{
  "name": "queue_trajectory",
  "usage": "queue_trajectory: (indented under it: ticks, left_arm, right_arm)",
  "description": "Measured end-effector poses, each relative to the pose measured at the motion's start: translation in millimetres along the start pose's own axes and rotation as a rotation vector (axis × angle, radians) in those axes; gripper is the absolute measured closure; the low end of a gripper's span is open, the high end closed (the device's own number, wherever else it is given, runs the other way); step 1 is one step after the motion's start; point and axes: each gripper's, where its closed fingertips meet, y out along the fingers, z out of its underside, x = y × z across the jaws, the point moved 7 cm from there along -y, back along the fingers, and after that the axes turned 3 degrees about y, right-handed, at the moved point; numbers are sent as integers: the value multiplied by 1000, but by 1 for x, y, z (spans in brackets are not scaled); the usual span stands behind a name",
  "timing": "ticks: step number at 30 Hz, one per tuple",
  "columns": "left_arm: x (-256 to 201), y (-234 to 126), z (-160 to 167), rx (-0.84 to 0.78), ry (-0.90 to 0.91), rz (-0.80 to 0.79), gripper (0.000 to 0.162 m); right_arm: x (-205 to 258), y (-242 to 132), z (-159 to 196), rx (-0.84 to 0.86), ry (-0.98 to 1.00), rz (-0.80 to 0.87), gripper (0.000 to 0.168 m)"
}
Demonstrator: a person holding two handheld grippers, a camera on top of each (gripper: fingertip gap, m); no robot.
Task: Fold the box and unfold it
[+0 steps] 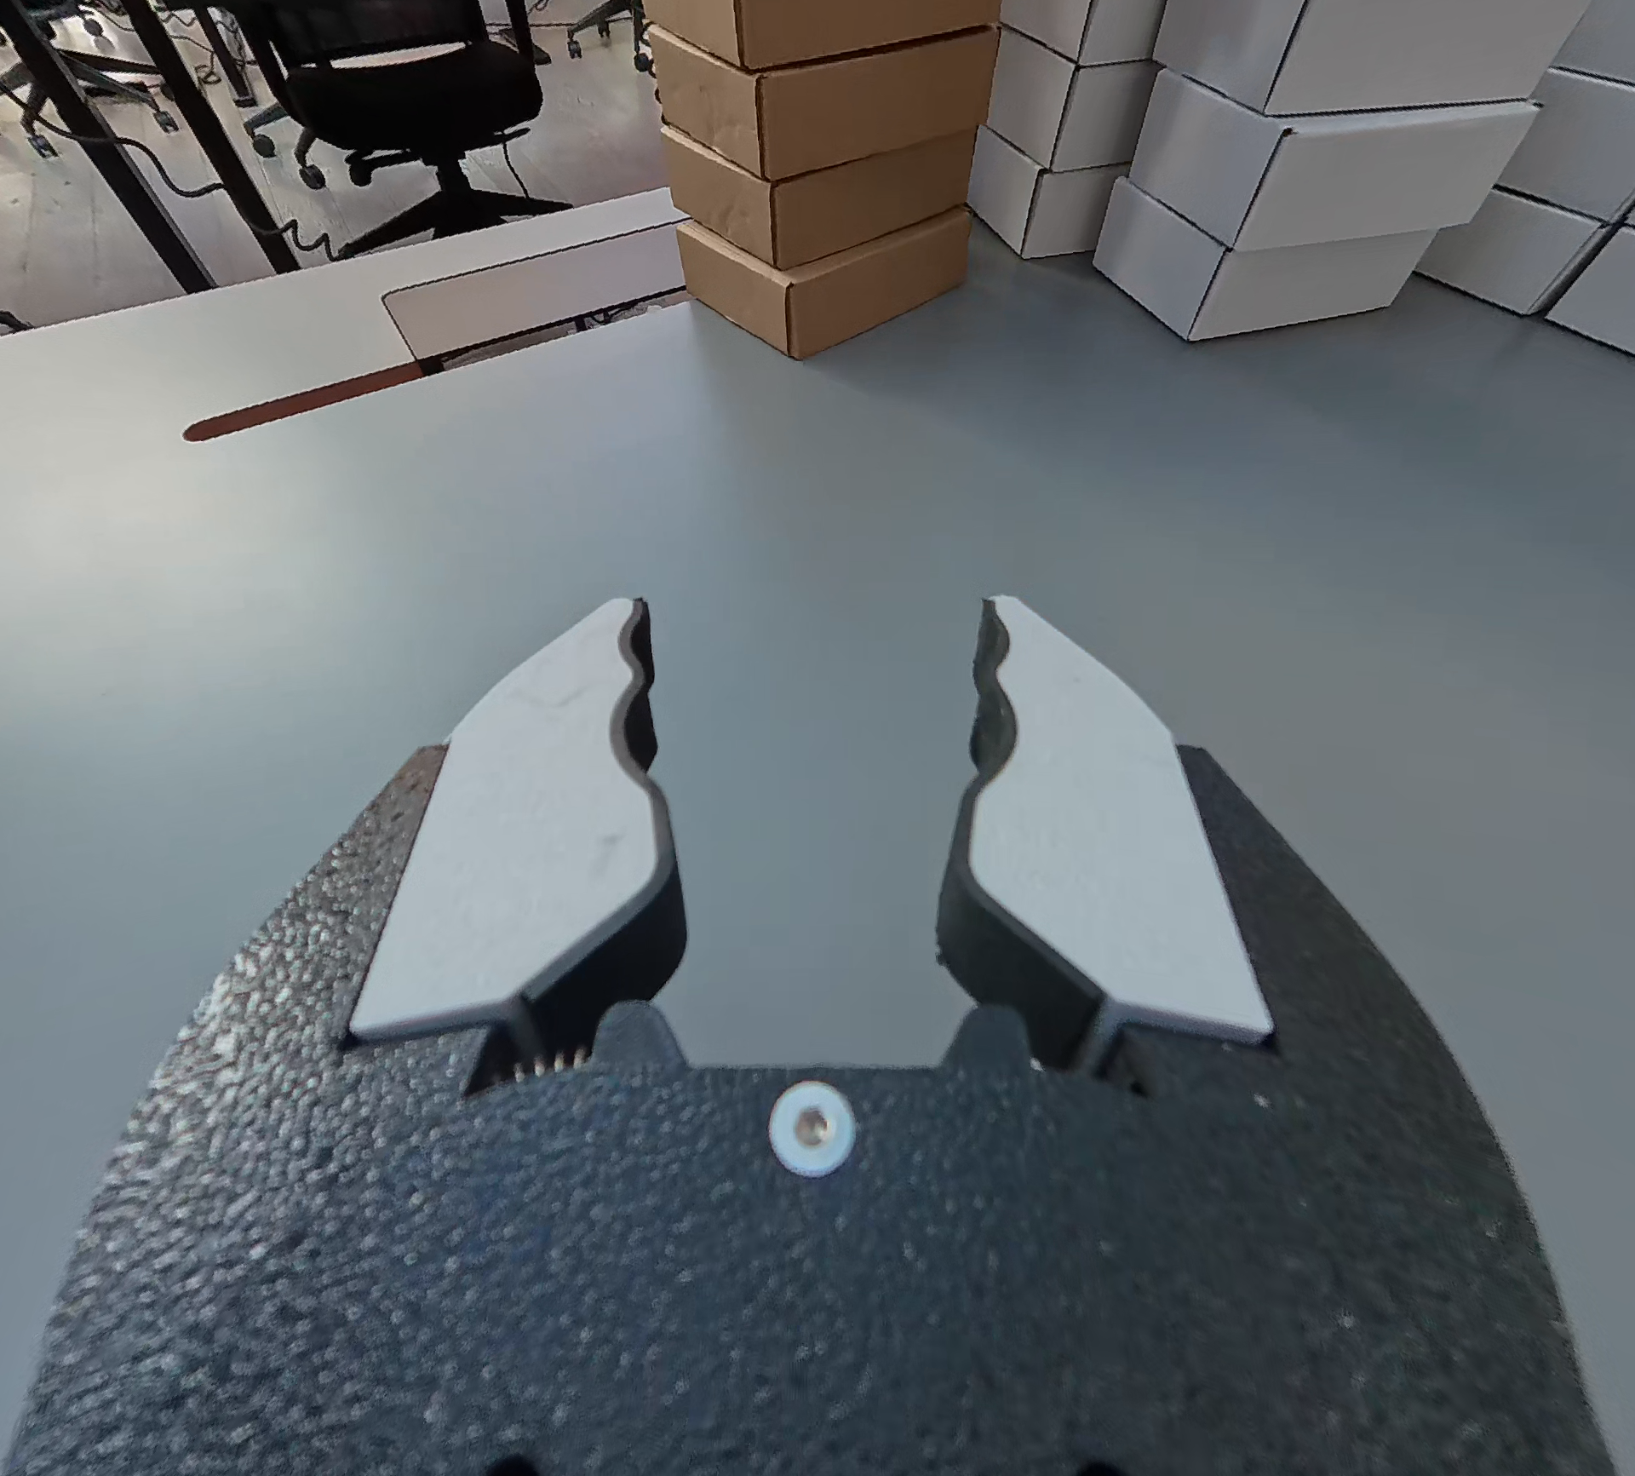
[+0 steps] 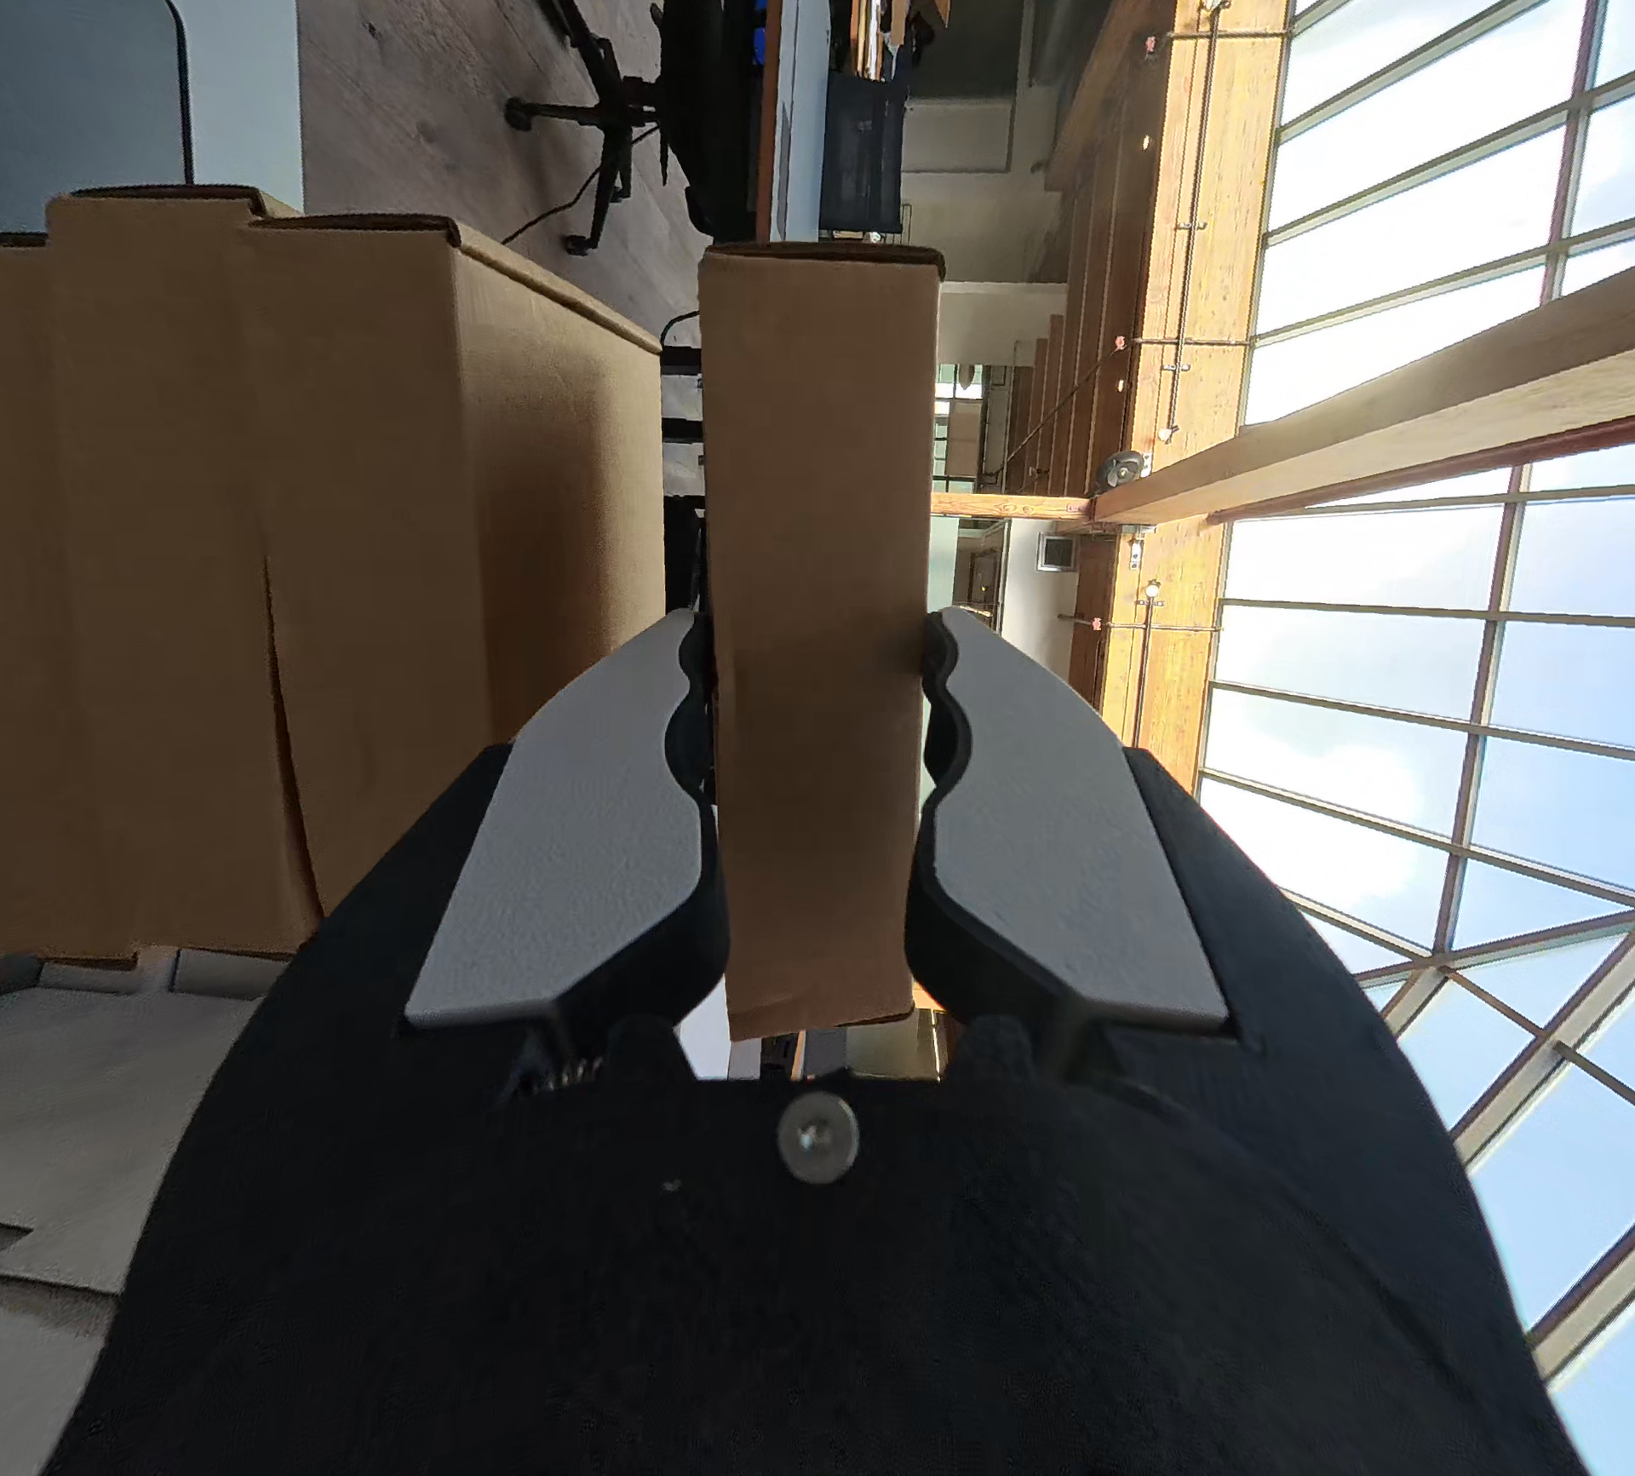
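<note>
The grey counter (image 1: 885, 478) spreads wide under the left tongs, and everything else sits toward its far edge. Largest there is the heap of white boxes (image 1: 1309, 106), piled several high just to the right of a stack of closed brown boxes (image 1: 823, 106), which serves as the landmark. To the left of that stack, beyond the counter's edge, stands a black office chair (image 1: 416, 97) on the floor under another desk.

The brown cardboard box (image 2: 265, 566) of the task shows only in the right wrist view, which is rolled on its side: a broad cardboard body with slits and notched edges, and beside it a narrow panel (image 2: 818, 549) of the same cardboard. Whether the two join is hidden.

The right tongs (image 2: 818, 637) are closed onto that narrow panel, both pads pressed against its sides. The left tongs (image 1: 816, 615) stand wide apart over bare counter, well short of the brown stack, gripping nothing.
</note>
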Motion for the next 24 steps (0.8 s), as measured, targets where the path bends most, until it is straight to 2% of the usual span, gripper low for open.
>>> queue_trajectory:
  ticks: [14,20,24]
  left_arm:
    - [-4,10,8,30,-15,37,93]
    - [-4,10,8,29,-29,44,92]
    - [-4,9,7,31,-25,43,92]
  right_arm:
    - [4,11,3,16,72,-122,122]
    - [-4,14,5,43,153,-267,122]
    - [-2,15,6,64,191,-368,115]
